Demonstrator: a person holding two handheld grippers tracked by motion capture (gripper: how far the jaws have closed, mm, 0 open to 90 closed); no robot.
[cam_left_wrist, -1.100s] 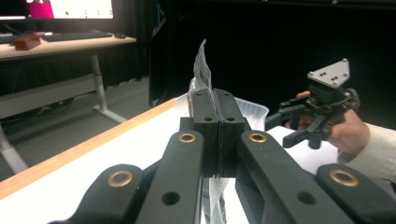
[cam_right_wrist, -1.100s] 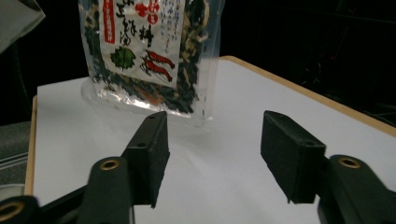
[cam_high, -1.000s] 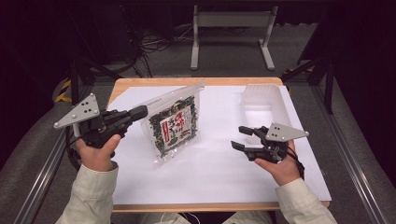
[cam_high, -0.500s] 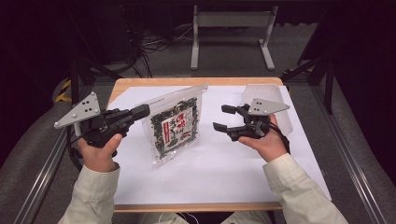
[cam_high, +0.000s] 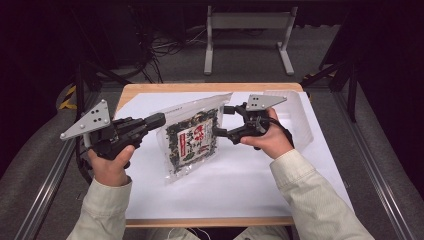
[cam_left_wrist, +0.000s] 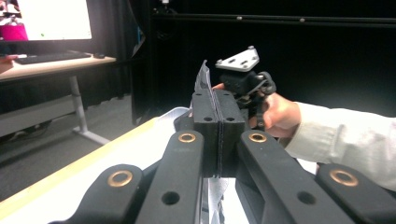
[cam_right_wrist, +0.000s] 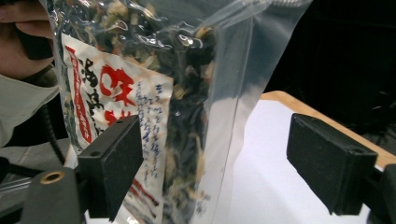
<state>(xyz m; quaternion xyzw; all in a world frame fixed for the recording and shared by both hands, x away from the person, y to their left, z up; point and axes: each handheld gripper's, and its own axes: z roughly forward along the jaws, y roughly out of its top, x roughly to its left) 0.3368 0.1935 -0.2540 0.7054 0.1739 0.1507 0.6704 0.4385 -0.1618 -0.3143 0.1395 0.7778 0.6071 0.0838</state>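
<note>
A clear plastic bag (cam_high: 192, 140) of dark dried food with a red and white label hangs tilted above the white sheet. My left gripper (cam_high: 161, 120) is shut on the bag's left edge; in the left gripper view its jaws (cam_left_wrist: 218, 122) press together on the thin film. My right gripper (cam_high: 221, 120) is at the bag's right edge, and its jaws have just been opening. In the right gripper view the bag (cam_right_wrist: 163, 70) reaches between the wide jaws (cam_right_wrist: 219, 158), and neither pad presses on it.
A white sheet (cam_high: 250, 180) covers the wooden table (cam_high: 210, 221). A clear plastic container (cam_high: 296, 107) stands at the back right. Metal rails run along both table sides. A grey stand (cam_high: 247, 30) is on the floor behind.
My right gripper has moved left and slightly up, from the right of the sheet to the bag's right edge, with its jaws spreading wider. The left gripper and bag have stayed put.
</note>
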